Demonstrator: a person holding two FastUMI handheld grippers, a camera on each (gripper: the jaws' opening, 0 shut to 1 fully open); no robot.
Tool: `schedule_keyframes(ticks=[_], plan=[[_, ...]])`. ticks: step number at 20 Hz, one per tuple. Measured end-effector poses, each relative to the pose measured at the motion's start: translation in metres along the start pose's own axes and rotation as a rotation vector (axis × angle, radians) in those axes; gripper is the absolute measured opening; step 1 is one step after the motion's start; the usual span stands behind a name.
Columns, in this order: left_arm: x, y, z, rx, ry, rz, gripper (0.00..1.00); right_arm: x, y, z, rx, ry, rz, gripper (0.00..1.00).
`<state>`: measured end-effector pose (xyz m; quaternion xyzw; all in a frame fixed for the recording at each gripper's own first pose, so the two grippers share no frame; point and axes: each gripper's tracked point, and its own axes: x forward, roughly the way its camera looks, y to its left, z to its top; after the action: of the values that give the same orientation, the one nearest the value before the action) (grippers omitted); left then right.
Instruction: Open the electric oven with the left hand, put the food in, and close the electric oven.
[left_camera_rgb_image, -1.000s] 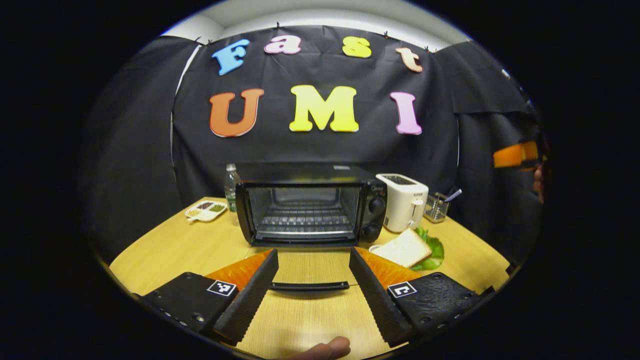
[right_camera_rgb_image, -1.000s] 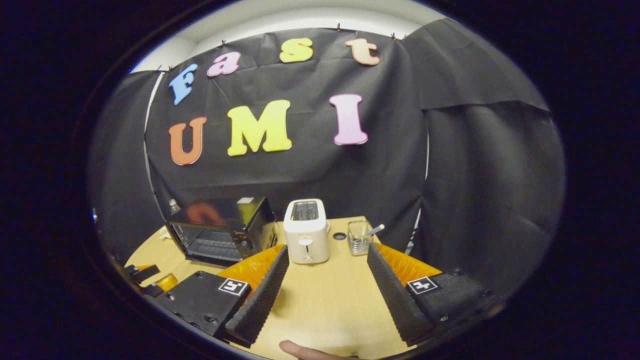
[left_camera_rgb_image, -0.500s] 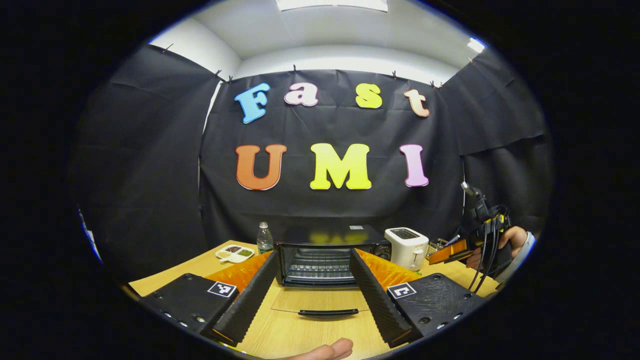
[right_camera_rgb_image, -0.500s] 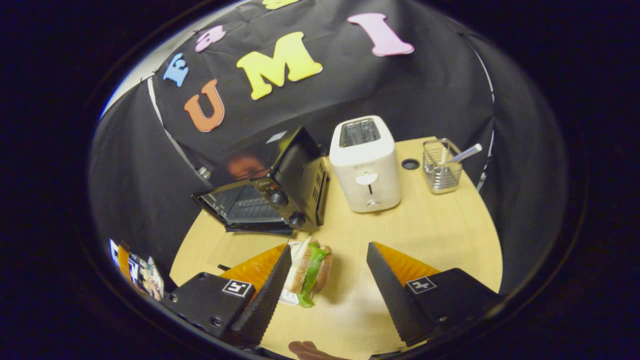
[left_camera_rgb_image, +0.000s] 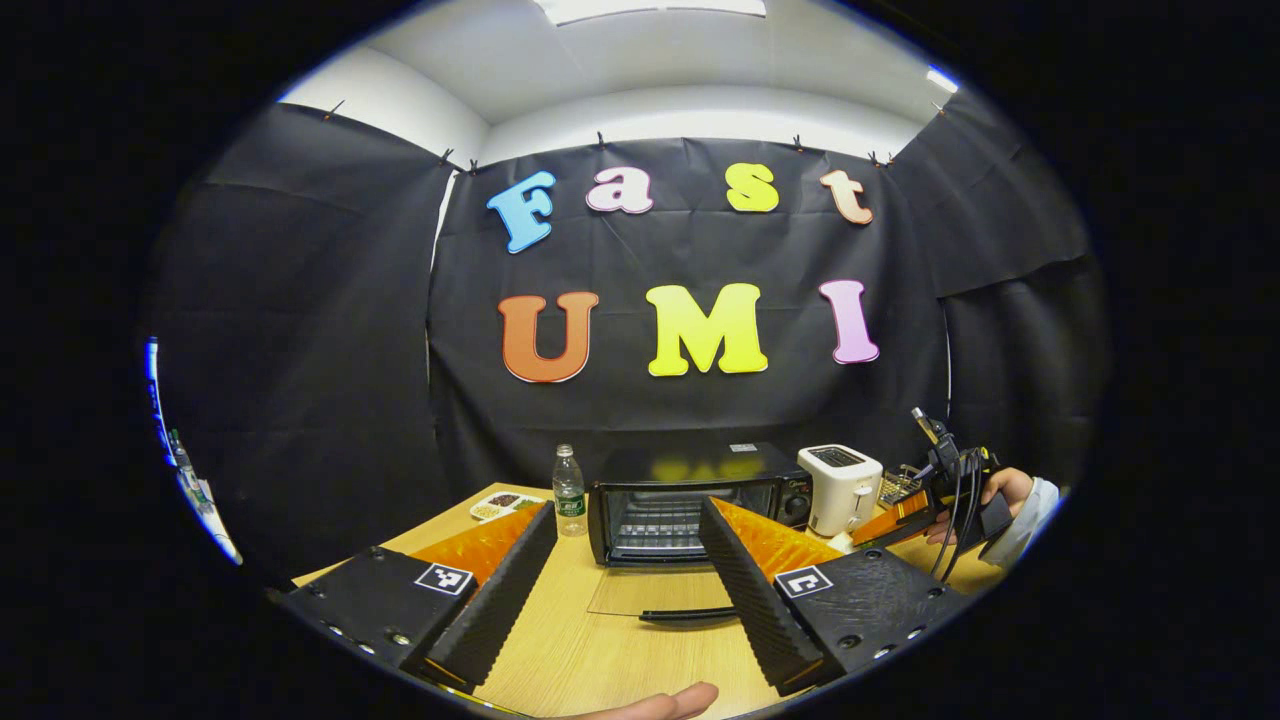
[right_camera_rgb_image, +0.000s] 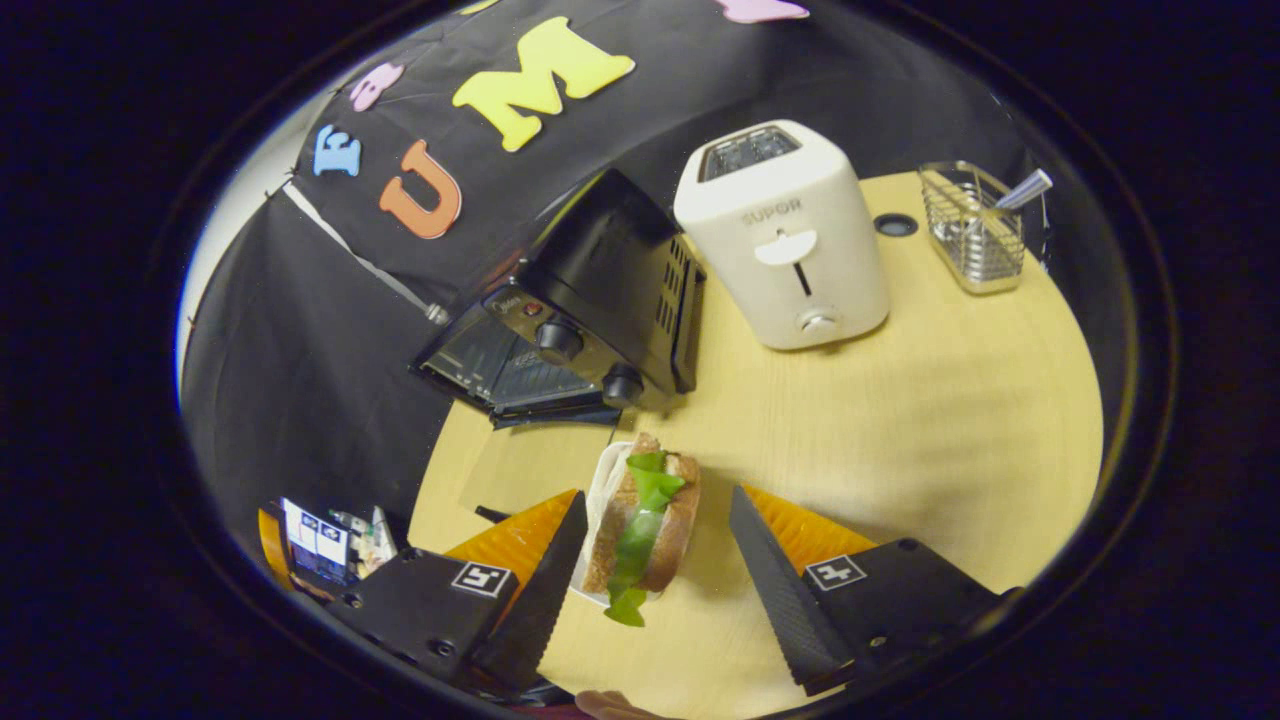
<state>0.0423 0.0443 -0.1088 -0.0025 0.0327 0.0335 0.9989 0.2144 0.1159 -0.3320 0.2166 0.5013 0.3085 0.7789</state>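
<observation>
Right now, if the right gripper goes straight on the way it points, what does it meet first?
Most likely the sandwich, which lies between the open fingers of the right gripper, on the table. Depth is unclear.

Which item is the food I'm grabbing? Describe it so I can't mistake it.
Find the black oven with its door down on the wooden table. Just in front of its knobs lies the sandwich, brown bread with green lettuce sticking out, between the right gripper fingers.

Black oven (right_camera_rgb_image: 600, 270), white toaster (right_camera_rgb_image: 790, 240), brown bread w/ green lettuce sandwich (right_camera_rgb_image: 640, 520), pale wood table (right_camera_rgb_image: 950, 400)
</observation>
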Motion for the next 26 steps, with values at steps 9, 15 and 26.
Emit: schedule_keyframes(ticks=[9, 15, 26], plan=[[-0.007, 0.002, -0.008, 0.016, 0.019, 0.009, 0.94, 0.005, 0.009, -0.012, 0.181, 0.050, 0.121, 0.33], [-0.007, 0.004, -0.018, 0.000, 0.019, -0.005, 0.94, -0.024, 0.031, -0.014, 0.161, -0.048, 0.141, 0.41], [-0.010, 0.030, -0.031, -0.032, 0.007, 0.009, 0.94, 0.009, 0.141, -0.010, 0.229, -0.223, 0.248, 0.40]])
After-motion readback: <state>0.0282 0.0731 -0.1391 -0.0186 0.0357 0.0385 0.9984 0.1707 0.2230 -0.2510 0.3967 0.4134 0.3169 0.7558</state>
